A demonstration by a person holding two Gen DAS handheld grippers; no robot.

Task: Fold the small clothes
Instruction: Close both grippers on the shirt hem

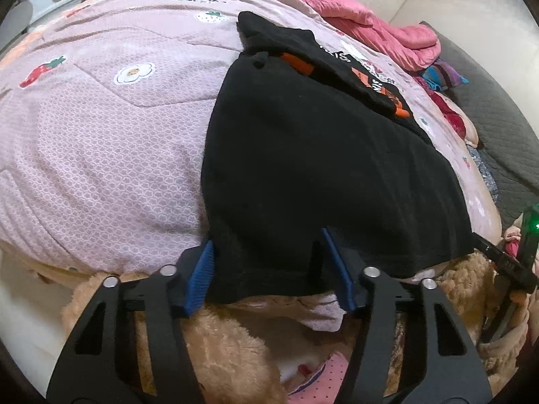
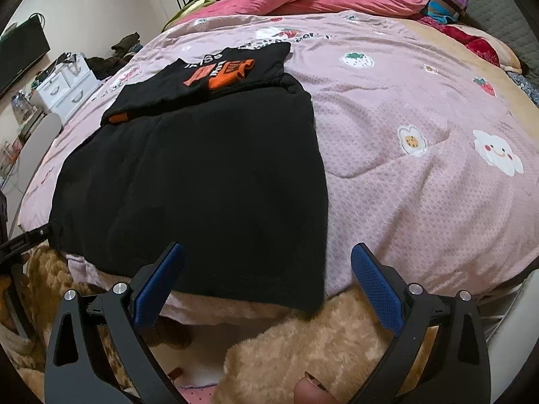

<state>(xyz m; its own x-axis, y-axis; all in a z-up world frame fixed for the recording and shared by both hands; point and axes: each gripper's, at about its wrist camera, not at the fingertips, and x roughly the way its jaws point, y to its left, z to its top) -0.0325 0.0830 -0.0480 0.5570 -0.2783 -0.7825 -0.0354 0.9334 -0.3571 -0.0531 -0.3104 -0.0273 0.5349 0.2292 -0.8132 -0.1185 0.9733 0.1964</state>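
A black garment [image 2: 195, 175] with an orange print lies flat on the pink quilt [image 2: 421, 175], its near hem at the quilt's front edge. Left gripper [image 1: 269, 266]: jaws half closed around the hem's left corner; whether the blue pads [image 1: 202, 269] press the cloth cannot be told. Right gripper [image 2: 266, 286]: jaws wide, straddling the hem's right corner without touching it.

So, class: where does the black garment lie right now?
In both wrist views the black garment lies flat on the pink quilt, its near hem at the bed's edge between the left gripper's fingers.
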